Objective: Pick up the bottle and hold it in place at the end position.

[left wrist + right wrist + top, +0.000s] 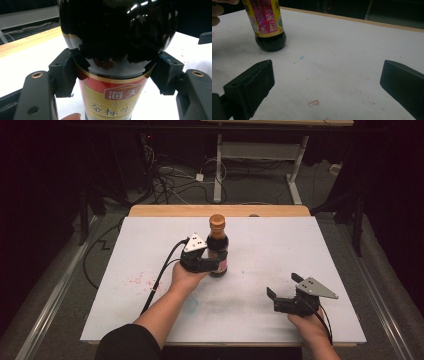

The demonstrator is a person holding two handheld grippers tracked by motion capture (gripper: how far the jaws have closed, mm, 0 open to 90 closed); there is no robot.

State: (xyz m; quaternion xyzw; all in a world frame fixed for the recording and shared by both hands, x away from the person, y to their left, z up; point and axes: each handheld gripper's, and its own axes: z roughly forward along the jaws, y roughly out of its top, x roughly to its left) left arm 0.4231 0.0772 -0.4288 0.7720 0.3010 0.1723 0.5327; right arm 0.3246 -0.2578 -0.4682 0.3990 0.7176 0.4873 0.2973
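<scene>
Room: dark surroundings; a white-framed desk base (260,165) and loose floor cables (170,182) lie beyond the far edge of the table.
Table: wooden top (220,210), its wood showing along the far edge.
Surface: white sheet (280,245) covering the table; red speckles (137,280) near left, a faint blue smudge (190,304) near centre, and a small red rectangular mark (313,103) close to the right gripper.
Bottle: dark sauce bottle (217,247) with a brown cap (217,221), standing upright on the sheet, centre of the table, slightly left.
Label, front: red and gold band with Chinese characters "海天" in a red panel (123,95); the gold characters below are partly cut off.
Label, back: yellow field with a pink text block (265,16); print too small to read.
Left gripper: (200,257) jaws clamped on the bottle body from both sides, just above the label; a fingertip (71,116) shows at the bottom edge.
Right gripper: (287,292) near right, well apart from the bottle; jaws spread wide, nothing between them.
</scene>
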